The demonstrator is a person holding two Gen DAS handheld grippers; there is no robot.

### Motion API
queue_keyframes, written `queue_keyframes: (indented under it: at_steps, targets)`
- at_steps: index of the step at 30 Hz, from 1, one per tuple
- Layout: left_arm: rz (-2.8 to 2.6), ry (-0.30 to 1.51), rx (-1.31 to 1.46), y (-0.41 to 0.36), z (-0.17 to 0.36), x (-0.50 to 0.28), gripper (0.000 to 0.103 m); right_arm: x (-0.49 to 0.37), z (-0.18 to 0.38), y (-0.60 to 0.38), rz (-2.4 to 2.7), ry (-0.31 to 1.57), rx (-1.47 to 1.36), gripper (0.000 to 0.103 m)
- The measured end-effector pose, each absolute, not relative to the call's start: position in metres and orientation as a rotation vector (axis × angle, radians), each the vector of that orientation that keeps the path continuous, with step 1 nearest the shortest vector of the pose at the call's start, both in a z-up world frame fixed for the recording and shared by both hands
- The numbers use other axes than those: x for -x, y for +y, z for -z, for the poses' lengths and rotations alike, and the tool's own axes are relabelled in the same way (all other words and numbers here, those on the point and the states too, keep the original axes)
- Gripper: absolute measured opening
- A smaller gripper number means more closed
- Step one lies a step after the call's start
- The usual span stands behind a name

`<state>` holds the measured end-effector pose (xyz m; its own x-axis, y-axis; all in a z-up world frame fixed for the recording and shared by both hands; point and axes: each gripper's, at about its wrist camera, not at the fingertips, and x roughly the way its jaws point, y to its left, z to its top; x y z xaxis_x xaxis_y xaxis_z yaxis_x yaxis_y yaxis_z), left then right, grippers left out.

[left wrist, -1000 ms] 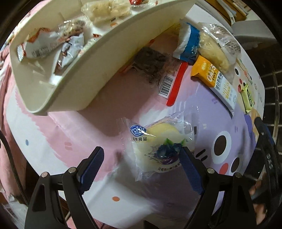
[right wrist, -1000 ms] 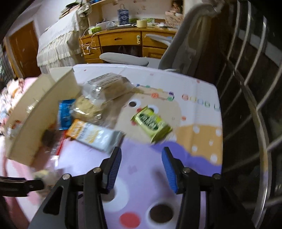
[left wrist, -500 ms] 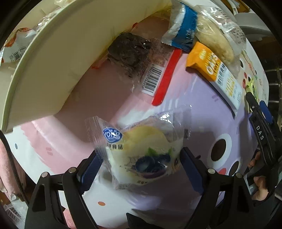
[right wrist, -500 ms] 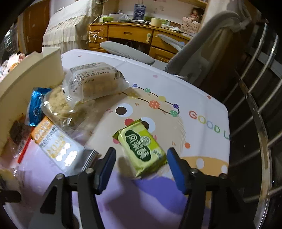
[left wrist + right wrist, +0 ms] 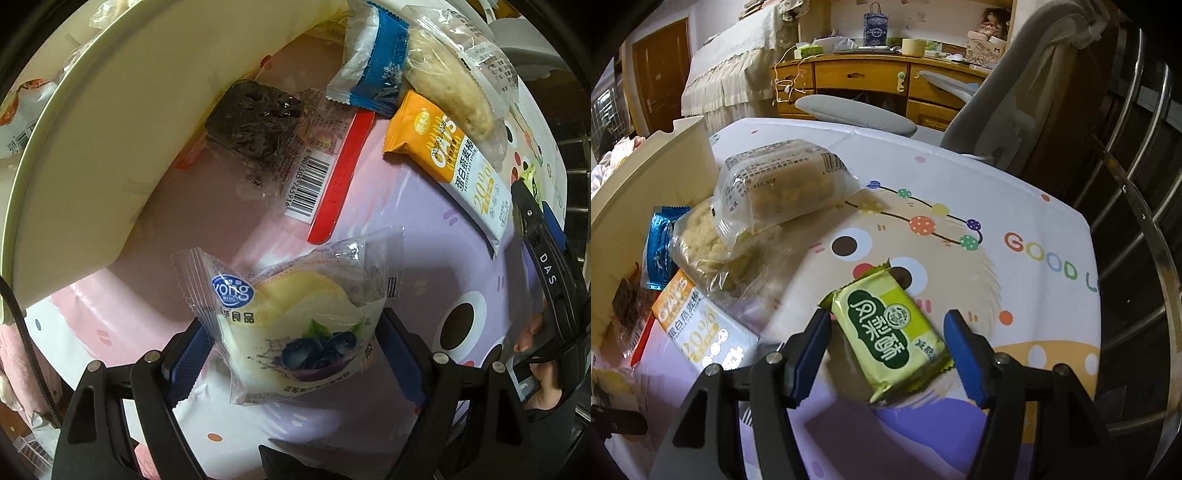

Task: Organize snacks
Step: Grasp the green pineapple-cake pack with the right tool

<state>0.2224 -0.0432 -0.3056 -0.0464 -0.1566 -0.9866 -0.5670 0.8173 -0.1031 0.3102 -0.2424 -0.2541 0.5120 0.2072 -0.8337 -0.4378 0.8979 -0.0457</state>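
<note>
Lower centre of the left wrist view, one blueberry cake pack point(image 5: 291, 328) sits between the spread jaws of the left gripper point(image 5: 291, 354), its long axis running from upper left to lower right; whether the pads press it is unclear. In the right wrist view, the right gripper point(image 5: 886, 354) stands open around one green pastry pack point(image 5: 890, 336), which points diagonally toward the upper left.

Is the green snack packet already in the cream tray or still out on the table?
Out. The green snack packet lies flat on the cartoon tablecloth, between the right gripper's open jaws, apart from the cream tray.
</note>
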Motion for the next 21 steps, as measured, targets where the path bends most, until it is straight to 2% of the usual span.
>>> queue_keyframes:
  at_steps: [1,5,9,15,21]
  targets:
    - [-0.364,1.603,0.589,-0.043,0.305,-0.223,0.082,-0.311,0.254,-0.243,-0.394,0.961,0.261,0.060]
    - [-0.347,1.587,0.591,-0.043,0.302,-0.222,0.074,-0.309,0.253,-0.239,-0.424,0.974,0.255,0.039]
    - [-0.320,1.559,0.606,-0.036,0.288,-0.206,0.064,-0.307,0.251,-0.234,-0.411,0.992,0.248,0.037]
    - [-0.300,1.557,0.611,-0.035,0.282,-0.203,0.054,-0.300,0.249,-0.232,-0.391,1.027,0.242,0.037]
    - [-0.284,1.562,0.598,-0.042,0.277,-0.201,0.054,-0.279,0.240,-0.239,-0.371,1.047,0.233,0.037]
